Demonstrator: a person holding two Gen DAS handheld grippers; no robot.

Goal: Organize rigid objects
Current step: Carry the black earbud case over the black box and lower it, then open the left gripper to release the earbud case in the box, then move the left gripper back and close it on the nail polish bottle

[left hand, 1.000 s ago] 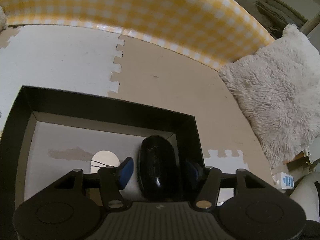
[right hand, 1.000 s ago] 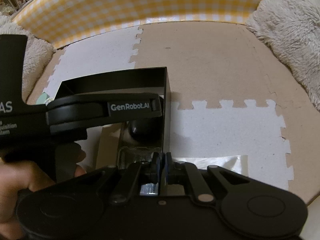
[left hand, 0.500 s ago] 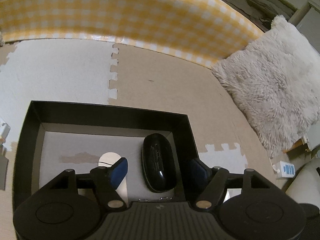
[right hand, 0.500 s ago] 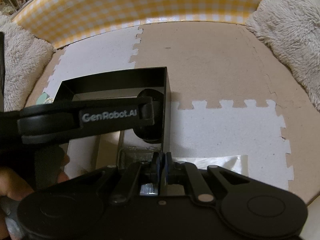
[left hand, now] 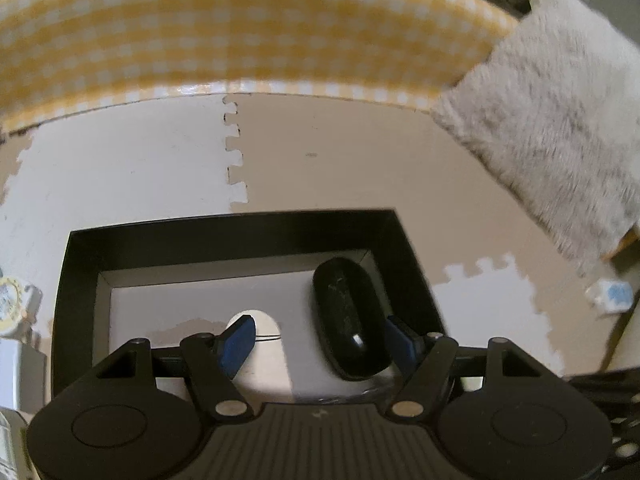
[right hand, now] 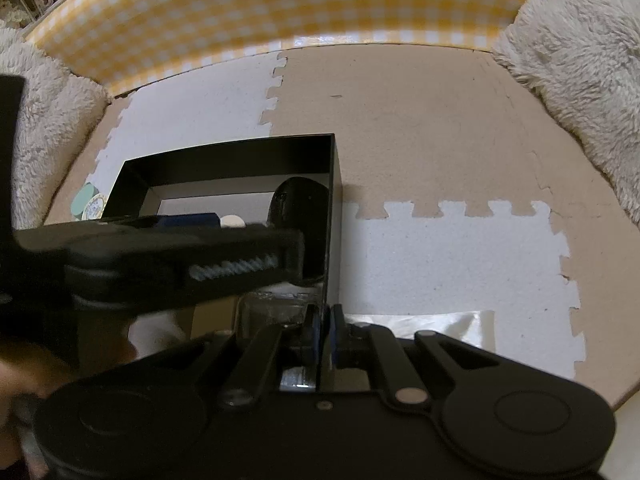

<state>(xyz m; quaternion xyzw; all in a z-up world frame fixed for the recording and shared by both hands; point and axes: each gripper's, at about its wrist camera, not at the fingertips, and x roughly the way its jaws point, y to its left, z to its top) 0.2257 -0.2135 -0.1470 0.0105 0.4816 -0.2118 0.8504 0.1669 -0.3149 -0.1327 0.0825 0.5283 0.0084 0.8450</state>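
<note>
A black box [left hand: 224, 236] with a white floor stands on the foam mat. A glossy black oval case [left hand: 348, 320] lies inside it against the right wall. My left gripper [left hand: 320, 340] hangs open over the box. The case sits between the blue pads, close to the right one, with a wide gap to the left pad [left hand: 236, 344]. In the right wrist view the same case [right hand: 300, 204] shows past the left tool's black body [right hand: 180, 256]. My right gripper [right hand: 324, 320] is shut on the right wall of the box [right hand: 334, 200] near its front corner.
A yellow checked barrier [left hand: 240, 40] closes the far side. Fluffy white cushions [right hand: 580, 60] lie right and left. Small trinkets [right hand: 90, 204] sit left of the box. A shiny sheet [right hand: 440, 328] lies right of my right gripper. A small white and blue item [left hand: 612, 296] is at right.
My left gripper's jaws have spread and rolled; the black case now lies free in the box, nearer the right pad. The right gripper has kept its grip and place.
</note>
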